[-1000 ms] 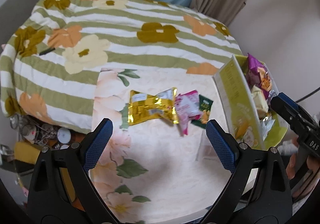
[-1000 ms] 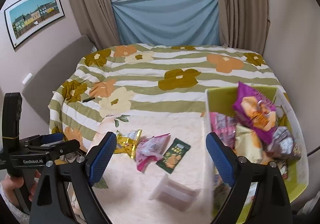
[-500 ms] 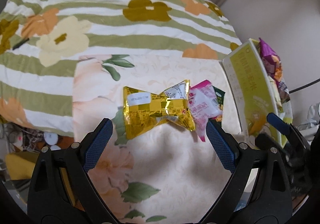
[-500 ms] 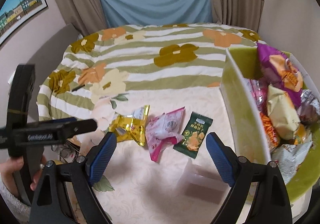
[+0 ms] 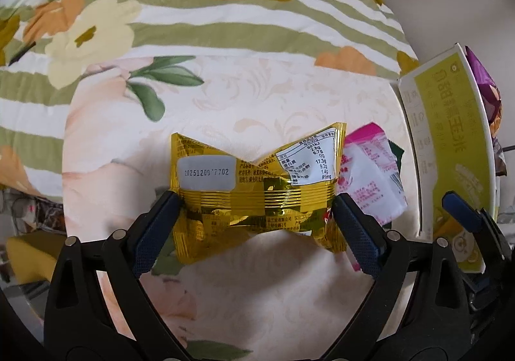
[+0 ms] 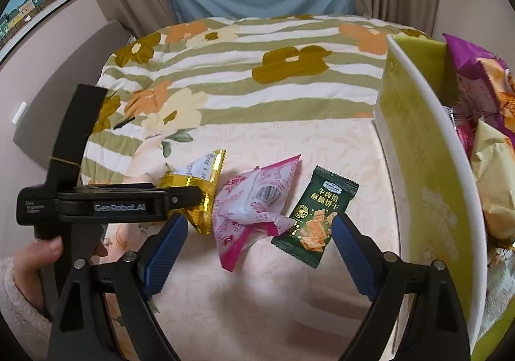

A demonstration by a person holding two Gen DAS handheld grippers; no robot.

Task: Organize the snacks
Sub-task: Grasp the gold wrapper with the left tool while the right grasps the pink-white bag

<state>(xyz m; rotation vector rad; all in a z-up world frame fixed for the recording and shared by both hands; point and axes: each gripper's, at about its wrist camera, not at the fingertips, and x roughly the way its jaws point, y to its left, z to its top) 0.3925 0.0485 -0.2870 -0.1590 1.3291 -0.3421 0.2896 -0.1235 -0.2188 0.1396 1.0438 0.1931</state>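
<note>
A gold snack packet (image 5: 254, 187) lies on the cream floral table. My left gripper (image 5: 254, 222) is open, its blue pads on either side of the packet's near edge, touching or nearly so. A pink packet (image 5: 370, 180) lies just right of it. In the right wrist view the gold packet (image 6: 201, 187), pink packet (image 6: 254, 200) and dark green cracker packet (image 6: 317, 216) lie in a row. My right gripper (image 6: 257, 251) is open, above the near ends of the pink and green packets. The left gripper (image 6: 193, 196) shows there at the gold packet.
A yellow-green box (image 6: 418, 187) full of snack bags (image 6: 492, 167) stands at the table's right; it also shows in the left wrist view (image 5: 450, 148). A bed with a striped flowered cover (image 6: 257, 71) lies beyond the table. Clutter sits on the floor at left (image 5: 29, 216).
My left gripper has come down and forward until its pads bracket the gold packet. My right gripper has moved closer to the pink and green packets.
</note>
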